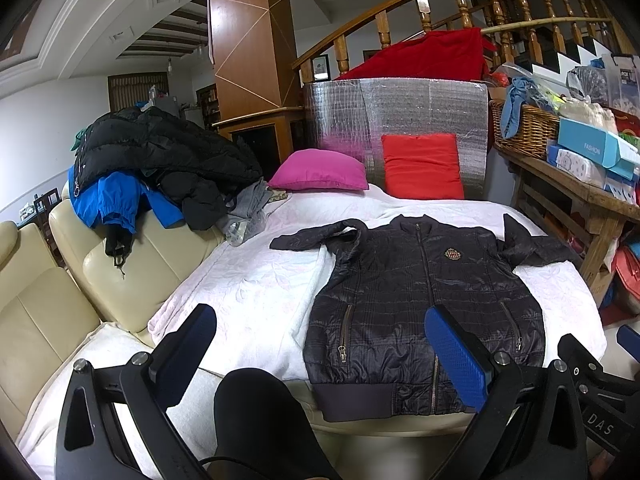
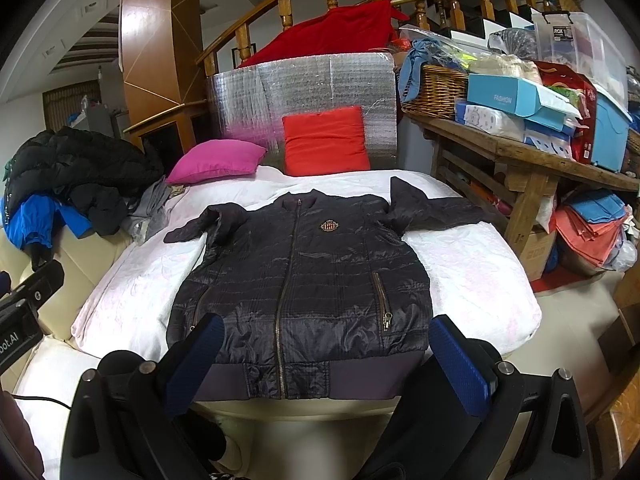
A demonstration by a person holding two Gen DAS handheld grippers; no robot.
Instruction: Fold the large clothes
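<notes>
A dark quilted zip-up jacket [image 2: 298, 276] lies flat, front up, on the white textured blanket [image 2: 476, 280], ahead of both grippers.

The jacket's zipper is closed and both sleeves spread sideways; its ribbed hem sits just beyond the right gripper [image 2: 326, 360], whose blue-padded jaws stand wide apart, holding nothing. The left gripper [image 1: 320, 356] hovers with jaws equally spread, one pad over the jacket's lower front, the other over blanket. Far beyond the jaws, a red cushion [image 2: 325, 141] and a magenta cushion [image 2: 216, 160] rest near the collar.
</notes>
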